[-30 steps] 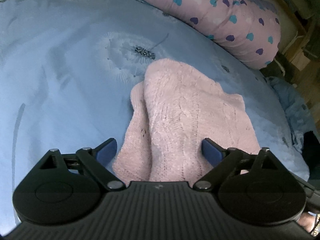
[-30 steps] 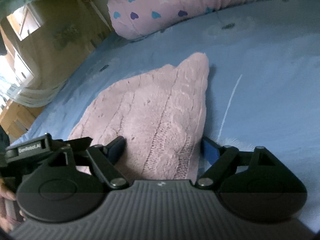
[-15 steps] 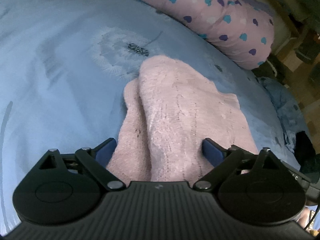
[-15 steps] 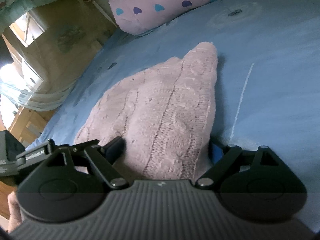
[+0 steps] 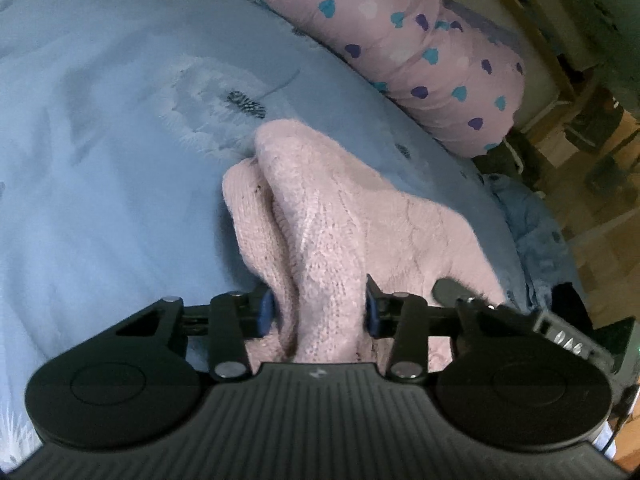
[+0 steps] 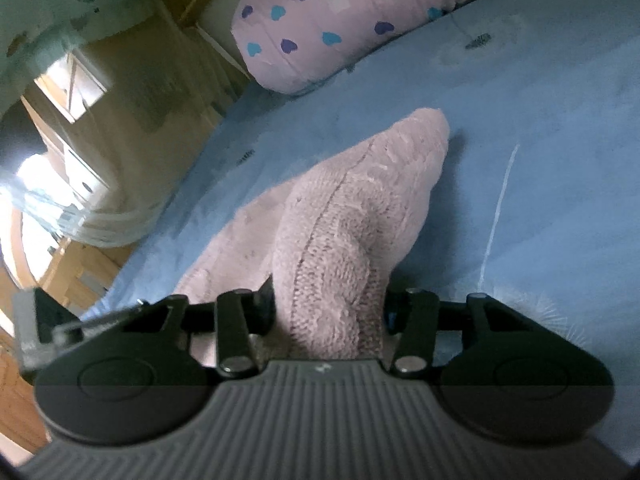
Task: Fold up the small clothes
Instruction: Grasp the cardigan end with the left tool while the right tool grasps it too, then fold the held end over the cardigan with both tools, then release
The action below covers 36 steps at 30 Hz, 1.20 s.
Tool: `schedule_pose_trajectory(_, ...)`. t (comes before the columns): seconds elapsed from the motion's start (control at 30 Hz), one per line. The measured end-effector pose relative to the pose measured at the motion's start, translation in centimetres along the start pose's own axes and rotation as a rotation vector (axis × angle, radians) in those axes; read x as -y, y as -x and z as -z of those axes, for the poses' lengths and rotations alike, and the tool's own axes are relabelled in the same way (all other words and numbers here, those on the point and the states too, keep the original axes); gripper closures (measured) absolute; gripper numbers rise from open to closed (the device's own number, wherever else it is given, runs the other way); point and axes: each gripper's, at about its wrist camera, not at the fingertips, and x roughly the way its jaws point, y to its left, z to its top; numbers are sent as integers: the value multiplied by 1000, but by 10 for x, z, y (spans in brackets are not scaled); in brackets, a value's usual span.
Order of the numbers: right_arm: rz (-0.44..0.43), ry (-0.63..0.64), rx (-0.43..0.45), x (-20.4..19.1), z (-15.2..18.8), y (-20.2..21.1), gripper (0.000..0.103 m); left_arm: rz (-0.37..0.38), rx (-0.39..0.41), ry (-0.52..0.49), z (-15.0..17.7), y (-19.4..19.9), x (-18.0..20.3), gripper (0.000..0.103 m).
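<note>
1. Your left tongs are closing, pads bunching up the near edge of the pink knit sweater.
2. Right tongs too, closing on another gathered bit.
3. Sweater's lying on the blue bed sheet, heart-print pillow at the far side.

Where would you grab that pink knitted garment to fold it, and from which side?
By its near edge, coming low from the front. The pink knitted garment lies flat on the blue bedsheet, so only bunched edges offer purchase. The left gripper and right gripper are closing on gathered ridges there, knit pinched between their pads.
</note>
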Motion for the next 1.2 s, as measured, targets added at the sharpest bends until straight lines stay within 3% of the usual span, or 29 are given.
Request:
schedule_pose_trajectory(0.23,-18,5,-3,-21,-10,27,54,36,-11,-65,16,24,42,57)
schedule_pose_trajectory(0.33,-7,-4,-12,-23,-13,58,54,68,-34,-87,31,33,63,57)
schedule_pose_trajectory(0.73,69,18,-35,-7,12,186,54,158,-155,-151,128,68,140,57)
schedule_pose_trajectory(0.87,127,23,-56,9,26,210,54,114,-184,-213,159,63,148,57)
schedule_pose_trajectory(1.03,280,33,-109,40,60,203,51,39,-205,-288,179,47,148,51)
schedule_pose_trajectory(1.13,310,83,-67,48,77,199,41,20,-190,-319,180,51,151,50)
schedule_pose_trajectory(1.2,308,93,-51,47,78,201,40,3,-168,-352,177,56,156,49)
